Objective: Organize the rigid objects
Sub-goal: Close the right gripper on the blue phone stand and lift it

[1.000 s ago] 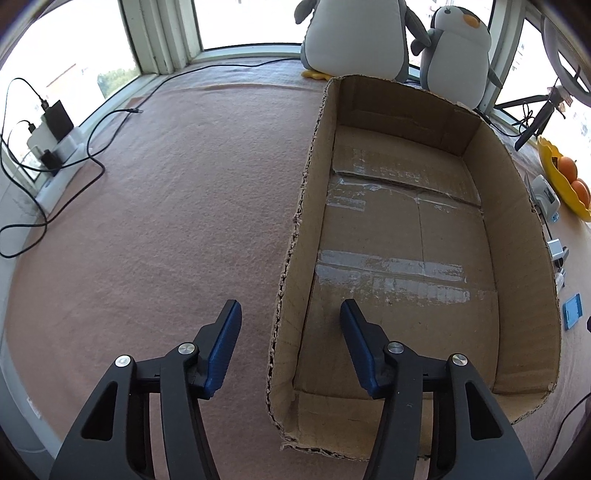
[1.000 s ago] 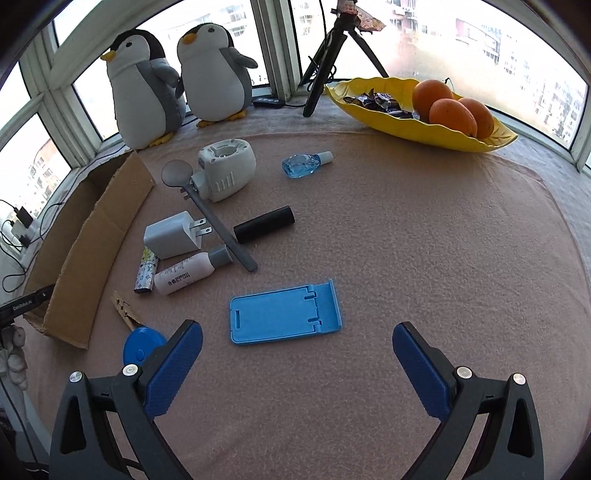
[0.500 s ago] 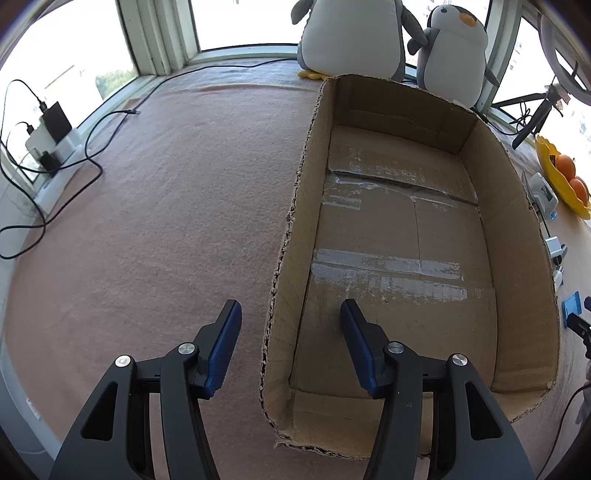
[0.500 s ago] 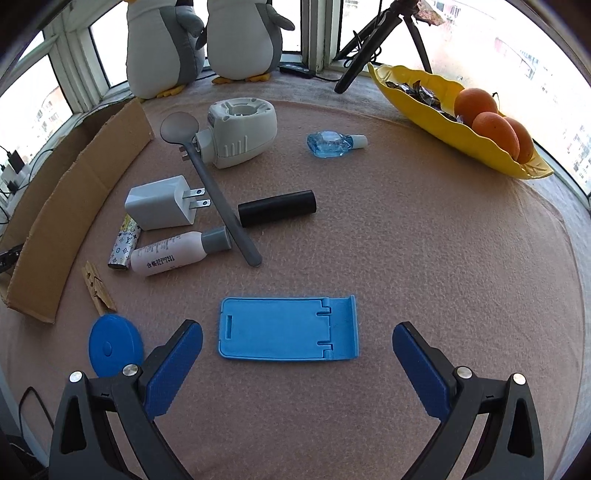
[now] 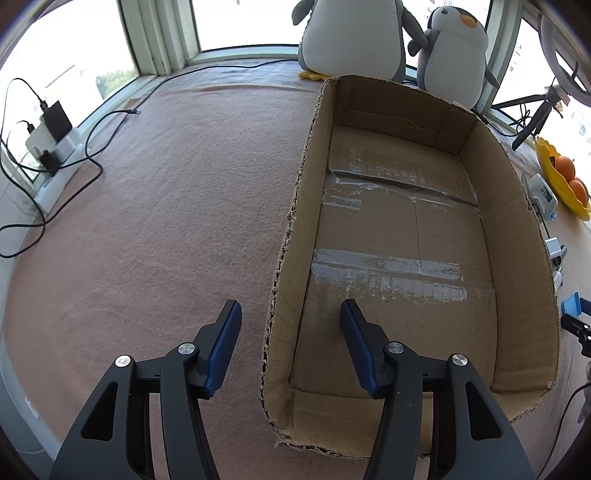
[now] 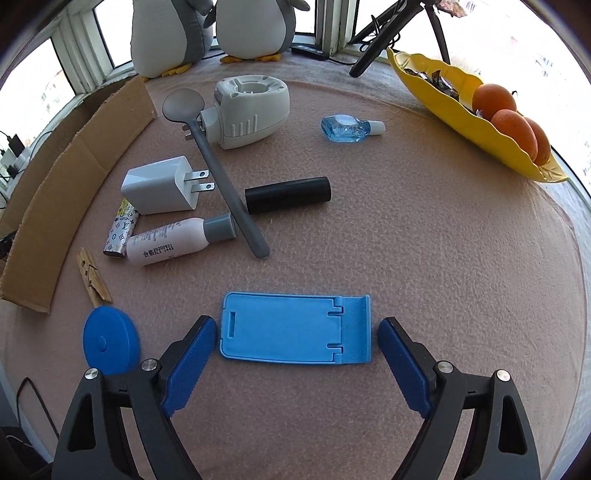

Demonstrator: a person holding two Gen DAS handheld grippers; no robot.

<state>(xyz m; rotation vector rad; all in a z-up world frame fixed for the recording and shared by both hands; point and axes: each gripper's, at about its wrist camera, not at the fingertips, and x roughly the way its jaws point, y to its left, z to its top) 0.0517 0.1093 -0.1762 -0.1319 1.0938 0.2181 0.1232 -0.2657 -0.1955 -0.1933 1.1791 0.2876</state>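
A pinkish-brown cloth [image 6: 424, 229] is spread over a wide surface set against bright windows, and two plush penguins [image 6: 255, 26] are cut off at the top of the right wrist view, so that only their bodies and feet are seen. The cardboard box [image 5: 406, 236] is shown open and bare inside in the left wrist view; in the right wrist view only its outer wall is seen at the left edge, and its inside is hidden. The left gripper [image 5: 291, 321] is held with its jaws spread apart and nothing between them — one finger outside the box's near-left wall, the other over the box floor. The right gripper [image 6: 297, 341] is likewise parted, and the one blue phone stand [image 6: 291, 328] lies flat between its pads, just beside each but not seen to be clamped. Beyond the stand, one of each is counted: a white charger [image 6: 159, 190], a grey spoon [image 6: 221, 177], a black cylinder [image 6: 288, 194], a pink bottle [image 6: 170, 245], a patterned lighter [image 6: 122, 232], a wooden clothespin [image 6: 92, 277], a blue round disc [image 6: 109, 341], a clear blue bottle [image 6: 347, 127] and a cream plastic device [image 6: 251, 109]. A yellow dish [image 6: 491, 133] holds three oranges [image 6: 513, 123] — the third is half hidden — and dark wrappers too small to make out.
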